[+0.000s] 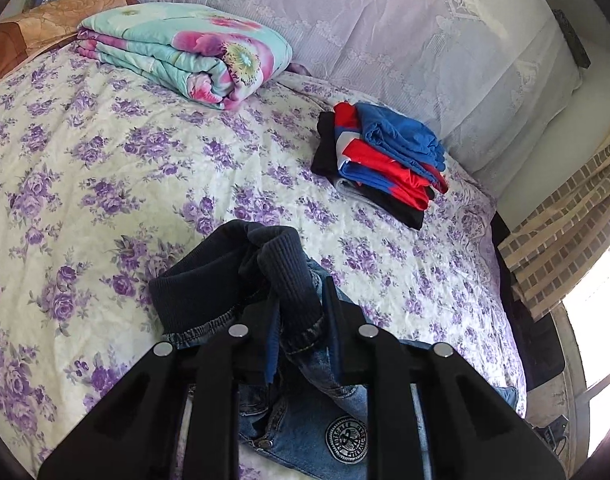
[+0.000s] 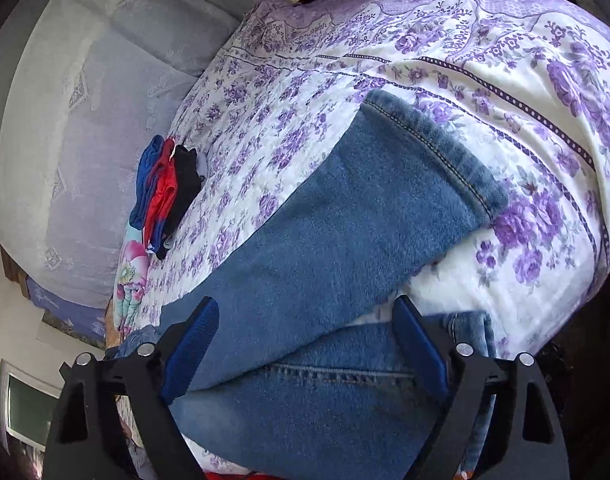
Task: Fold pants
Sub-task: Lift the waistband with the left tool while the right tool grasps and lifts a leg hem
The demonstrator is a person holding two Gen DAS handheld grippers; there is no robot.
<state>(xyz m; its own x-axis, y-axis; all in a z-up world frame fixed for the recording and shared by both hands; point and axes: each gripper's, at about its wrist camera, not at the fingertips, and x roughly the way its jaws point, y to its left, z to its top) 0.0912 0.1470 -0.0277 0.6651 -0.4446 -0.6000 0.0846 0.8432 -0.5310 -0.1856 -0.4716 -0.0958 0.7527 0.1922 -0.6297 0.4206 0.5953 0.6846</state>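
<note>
My left claw (image 1: 301, 312) is clamped on the jeans (image 2: 345, 216) waistband, bottom centre. My right claw (image 2: 305, 344) gapes around a leg — it runs toward the upper right, hem furthest away.

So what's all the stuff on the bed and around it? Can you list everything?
jeans: one pair, blue denim with a dark ribbed waistband, on the bedspread nearest the grippers
bedspread: one, cream with purple flowers, covering the bed
quilt: one, folded, mint with pink flowers, at the far end of the bed
clothes pile: one stack, blue, red and black, folded, on the bed near the lace cover
lace cover: one, pale lilac, along the bed's far side
curtain: one, beige brick print, by the window
left gripper: one, black, shut on the jeans' waistband
right gripper: one, black with blue pads, open astride a jeans leg
</note>
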